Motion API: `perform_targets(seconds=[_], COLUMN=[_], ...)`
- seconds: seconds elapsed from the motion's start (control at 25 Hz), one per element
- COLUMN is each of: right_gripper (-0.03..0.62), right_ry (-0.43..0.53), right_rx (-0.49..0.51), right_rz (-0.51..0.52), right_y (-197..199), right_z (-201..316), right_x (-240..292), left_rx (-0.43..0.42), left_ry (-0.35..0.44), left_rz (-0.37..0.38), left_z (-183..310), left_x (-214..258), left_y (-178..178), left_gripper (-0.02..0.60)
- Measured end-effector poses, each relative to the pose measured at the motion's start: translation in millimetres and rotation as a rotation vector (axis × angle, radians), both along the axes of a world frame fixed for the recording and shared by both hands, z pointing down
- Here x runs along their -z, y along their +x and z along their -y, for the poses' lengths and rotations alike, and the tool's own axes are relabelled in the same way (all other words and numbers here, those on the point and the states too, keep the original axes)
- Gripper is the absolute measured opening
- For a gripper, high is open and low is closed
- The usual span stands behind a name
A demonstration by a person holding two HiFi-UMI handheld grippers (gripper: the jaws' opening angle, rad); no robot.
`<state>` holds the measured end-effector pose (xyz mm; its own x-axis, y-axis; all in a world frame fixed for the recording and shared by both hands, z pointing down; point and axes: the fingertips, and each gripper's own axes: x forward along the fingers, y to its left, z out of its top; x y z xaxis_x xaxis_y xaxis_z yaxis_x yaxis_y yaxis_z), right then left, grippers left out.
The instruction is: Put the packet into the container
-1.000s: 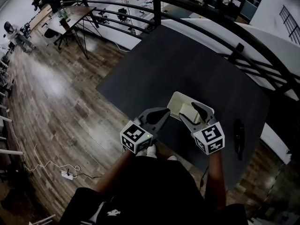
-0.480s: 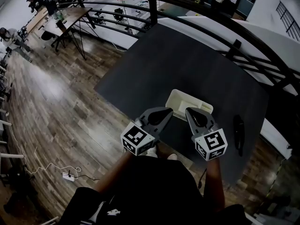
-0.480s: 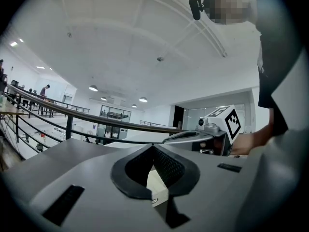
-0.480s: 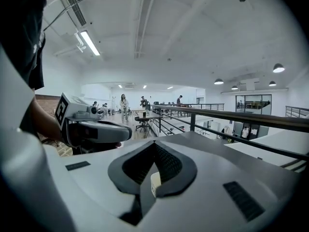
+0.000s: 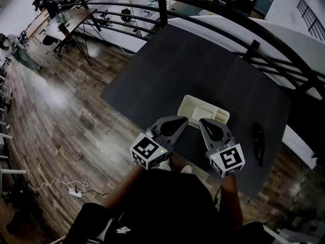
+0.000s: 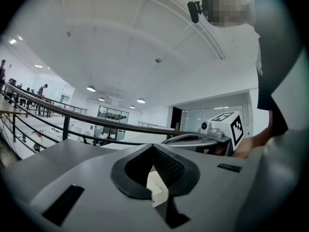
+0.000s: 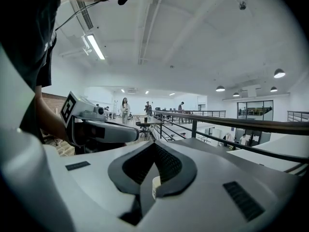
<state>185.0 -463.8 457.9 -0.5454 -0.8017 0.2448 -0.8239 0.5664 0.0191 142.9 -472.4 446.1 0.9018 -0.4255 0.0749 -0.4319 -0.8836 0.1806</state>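
Observation:
The white rectangular container point(image 5: 203, 111) stands on the dark table point(image 5: 203, 65) just ahead of both grippers. A pale flat packet point(image 5: 208, 114) lies inside it. My left gripper point(image 5: 183, 120) is shut and empty, its tip at the container's near left corner. My right gripper point(image 5: 202, 122) is also shut with nothing between its jaws, its tip at the container's near edge. In the left gripper view the closed jaws point(image 6: 153, 147) meet, with a sliver of the white container point(image 6: 157, 191) below them. The right gripper view shows closed jaws point(image 7: 154, 145) and a white sliver point(image 7: 155, 183).
A slim black object point(image 5: 259, 142) lies on the table to the right of the container. A dark railing point(image 5: 244, 34) runs behind the table. The table's near edge point(image 5: 152, 131) is right under the grippers, with wooden floor point(image 5: 66, 116) to the left.
The right gripper has drawn back from over the container towards the person and its jaws have closed. The packet now lies uncovered in the container. The left gripper has hardly moved.

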Motion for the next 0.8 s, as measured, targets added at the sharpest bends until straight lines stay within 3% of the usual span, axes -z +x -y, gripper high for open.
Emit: perform_targets(seconds=[0.8], right_gripper=[0.003], right_ry=[0.003], right_rx=[0.0], right_rz=[0.035], right_y=[2.1], right_z=[-5.5], right_x=[1.8], left_rx=[0.018], left_ry=[0.027], left_rz=[-0.007], left_z=[-1.5], left_x=[5.0], left_y=[2.7], left_gripper=[0.005])
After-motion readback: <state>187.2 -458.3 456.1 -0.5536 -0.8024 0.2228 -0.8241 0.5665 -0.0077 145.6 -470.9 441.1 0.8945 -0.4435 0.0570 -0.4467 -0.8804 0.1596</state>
